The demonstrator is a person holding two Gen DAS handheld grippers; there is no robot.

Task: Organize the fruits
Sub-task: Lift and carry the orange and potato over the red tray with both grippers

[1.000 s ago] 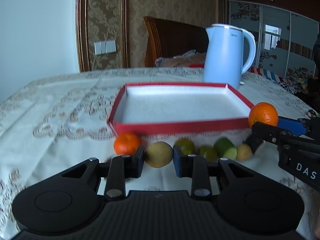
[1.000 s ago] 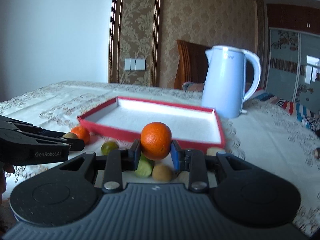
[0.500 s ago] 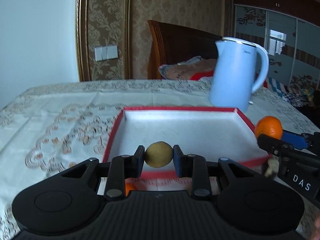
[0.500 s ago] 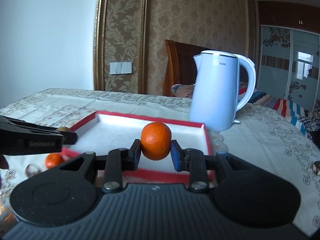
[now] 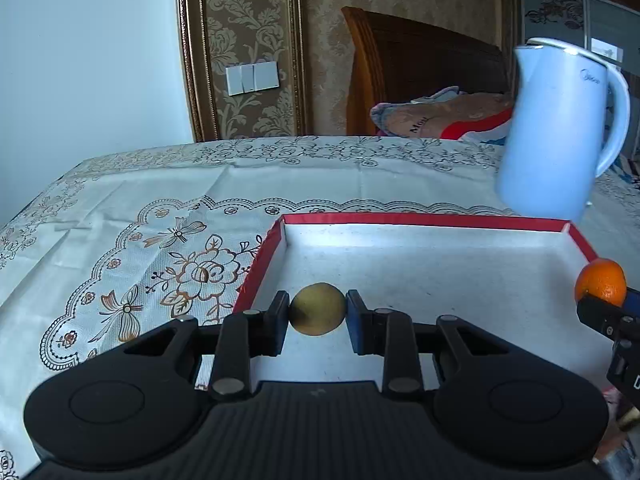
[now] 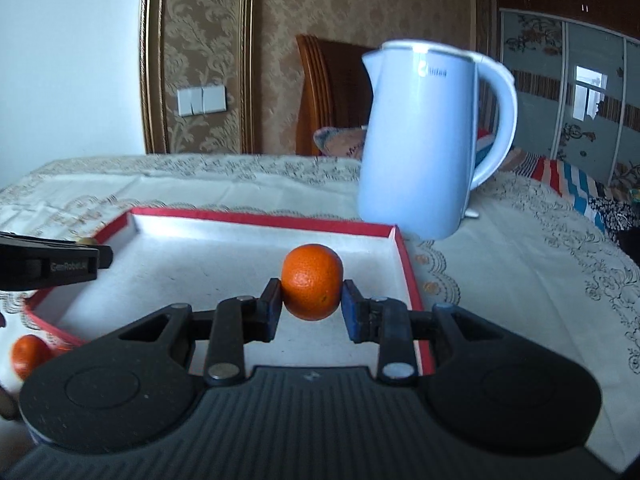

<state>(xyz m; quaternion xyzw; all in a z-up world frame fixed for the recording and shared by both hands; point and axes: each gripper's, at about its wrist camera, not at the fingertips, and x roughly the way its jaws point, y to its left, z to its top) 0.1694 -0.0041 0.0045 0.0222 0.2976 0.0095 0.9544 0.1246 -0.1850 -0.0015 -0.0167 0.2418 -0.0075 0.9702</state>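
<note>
We are now carrying both fruits over the red tray [image 5: 420, 218]: the left gripper [image 5: 318, 315] is pinching the yellow-green fruit [image 5: 317, 309], the right gripper [image 6: 311, 307] the orange [image 6: 312, 281], at 3 o'clock in the left view. A second ago both were hanging short of the tray's near rim; one tangerine [image 6: 29, 354] is waiting on the worktop [image 6: 520, 264].
</note>
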